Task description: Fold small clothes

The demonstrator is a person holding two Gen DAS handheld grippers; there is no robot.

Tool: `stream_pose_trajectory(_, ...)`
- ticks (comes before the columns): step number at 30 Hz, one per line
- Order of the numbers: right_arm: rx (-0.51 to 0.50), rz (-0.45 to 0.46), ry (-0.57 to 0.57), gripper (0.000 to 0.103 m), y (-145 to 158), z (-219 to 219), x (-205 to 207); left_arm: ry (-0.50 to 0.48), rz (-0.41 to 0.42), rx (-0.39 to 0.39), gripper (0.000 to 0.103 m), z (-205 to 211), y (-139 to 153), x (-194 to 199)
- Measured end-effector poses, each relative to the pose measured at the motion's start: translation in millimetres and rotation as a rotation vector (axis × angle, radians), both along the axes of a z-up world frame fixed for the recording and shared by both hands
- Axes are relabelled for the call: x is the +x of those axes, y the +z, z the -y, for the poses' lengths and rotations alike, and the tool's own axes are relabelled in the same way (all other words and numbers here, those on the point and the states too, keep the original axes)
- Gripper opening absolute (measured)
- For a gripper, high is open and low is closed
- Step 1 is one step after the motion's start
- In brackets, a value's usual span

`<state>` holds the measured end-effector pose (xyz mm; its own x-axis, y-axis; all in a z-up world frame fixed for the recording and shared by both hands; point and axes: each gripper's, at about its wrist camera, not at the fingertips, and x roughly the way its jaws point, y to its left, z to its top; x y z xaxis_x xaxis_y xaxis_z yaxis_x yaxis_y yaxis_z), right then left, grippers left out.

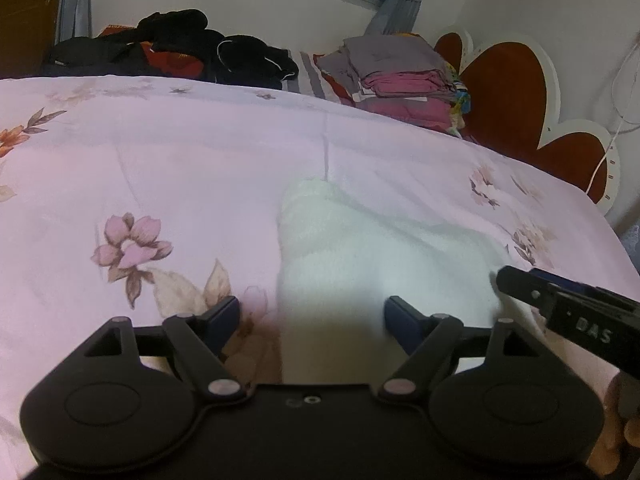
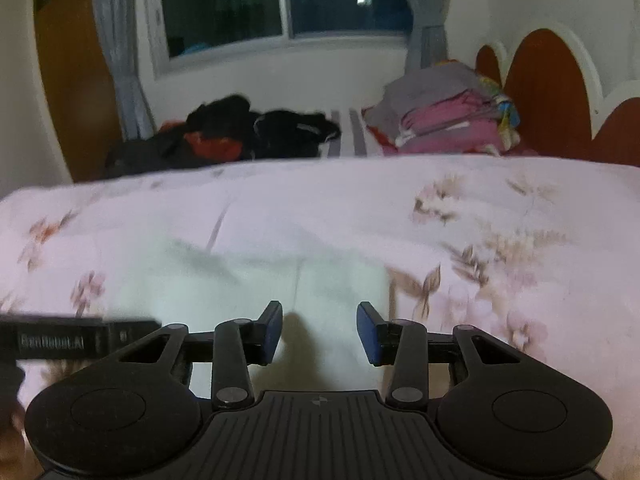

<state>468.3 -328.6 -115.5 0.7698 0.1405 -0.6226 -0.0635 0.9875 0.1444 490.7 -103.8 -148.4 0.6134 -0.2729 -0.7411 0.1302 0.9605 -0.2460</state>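
A: From the left wrist: left gripper (image 1: 312, 314) tilted down over the floral bedcover (image 1: 160, 152), jaws wide apart, nothing pinched. White garment (image 1: 340, 248) spread flat just ahead of the fingertips, running under the right fingertip (image 1: 400, 320) and back beneath the body, near edge hidden there.

B: And off to the right of it?

A: Right gripper (image 1: 516, 280) poking in from that side, tip over the white cloth's right edge; jaws seen edge-on, gap impossible to judge from here. A bit of hand (image 1: 624, 416) cut off at the frame's corner. Far ahead, a dark clothes heap (image 1: 180, 48) and a folded pile (image 1: 400, 76), with a scalloped headboard (image 1: 512, 92) further right.

B: From the right wrist?

A: Blurred throughout. Right gripper (image 2: 320, 328) with jaws partly apart, holding nothing, only shadow between them. White garment (image 2: 256, 288) directly beneath and ahead, right edge just beyond the right fingertip; folds and outline too smeared to read. Left gripper (image 2: 80, 338) entering from the left, side-on, lettering illegible, jaws not discernible here. Bedcover (image 2: 480, 220) flowers smeared. Dark heap (image 2: 256, 132), folded pile (image 2: 448, 124), window (image 2: 280, 0) and curtains (image 2: 120, 52) beyond.
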Motion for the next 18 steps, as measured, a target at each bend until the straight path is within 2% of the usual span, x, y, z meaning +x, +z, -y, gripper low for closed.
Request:
stream_pose_trajectory(3,-0.036,-0.034,-0.014,0.042,-12,-1,16,0.006,-0.006,0.000,0.082,1,-3,4)
stream_pose_trajectory(4,-0.038,-0.063,-0.017,0.042,-19,0,22,0.007,-0.005,0.002,0.083,1,-3,4)
stream_pose_trajectory(6,-0.020,-0.064,-0.021,0.042,-22,4,23,0.007,-0.005,0.005,0.084,1,-4,5)
stream_pose_trajectory(14,-0.006,-0.078,-0.008,0.042,-20,10,25,0.017,-0.015,0.017,0.086,3,-2,6)
stream_pose_trajectory(18,0.007,-0.046,-0.004,0.042,-6,9,12,0.020,-0.016,0.016,0.082,1,5,2)
